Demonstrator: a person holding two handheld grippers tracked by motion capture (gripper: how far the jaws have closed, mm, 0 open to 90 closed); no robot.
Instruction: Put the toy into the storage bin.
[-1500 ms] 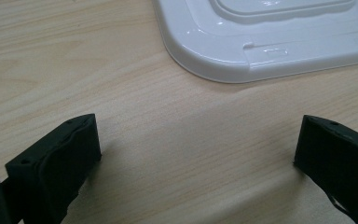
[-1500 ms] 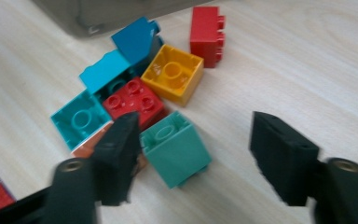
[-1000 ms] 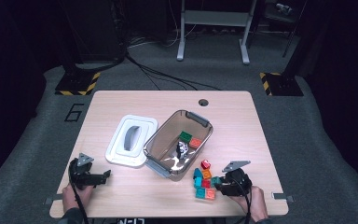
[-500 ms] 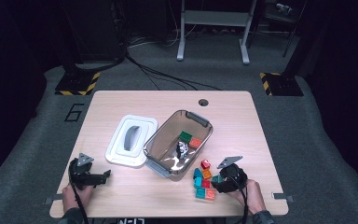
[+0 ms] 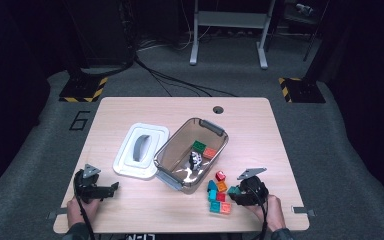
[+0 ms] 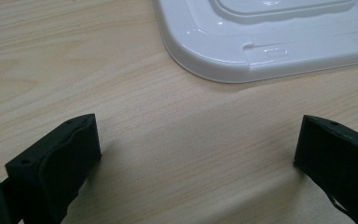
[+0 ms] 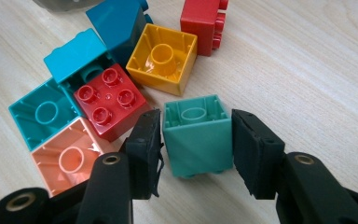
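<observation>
At the near right corner of the bench (image 5: pixel 280 130), the right tongs (image 7: pixel 196 140) bracket a green toy brick (image 7: pixel 196 135) lying on its side with its hollow underside turned away from the camera; in the right gripper view both black pads sit against the brick's flanks, the jaws having just been closing with the brick between them, so the hold looks like a pinch freshly taken; the brick rests on the wood at the edge of a small heap, just beside a yellow brick (image 7: pixel 163 58), a red studded brick (image 7: pixel 109 100), a salmon brick (image 7: pixel 65 158) and two teal bricks (image 7: pixel 42 112); the step in hand appears to be the pick-up of one brick for sorting into the clear plastic bin (image 5: pixel 192 152), which stands open mid-bench with a few pieces already inside, its white lid (image 5: pixel 141 150) laid flat to the left; the left tongs (image 6: pixel 198 144) rest spread wide over bare wood near the lid's corner, gripping nothing; the next move likely calls for a firm squeeze, a straight lift clear of the neighbouring bricks, then a carry forward and leftward over the bin's near rim before letting go; a loose pinch could let the smooth brick twist out.
</observation>
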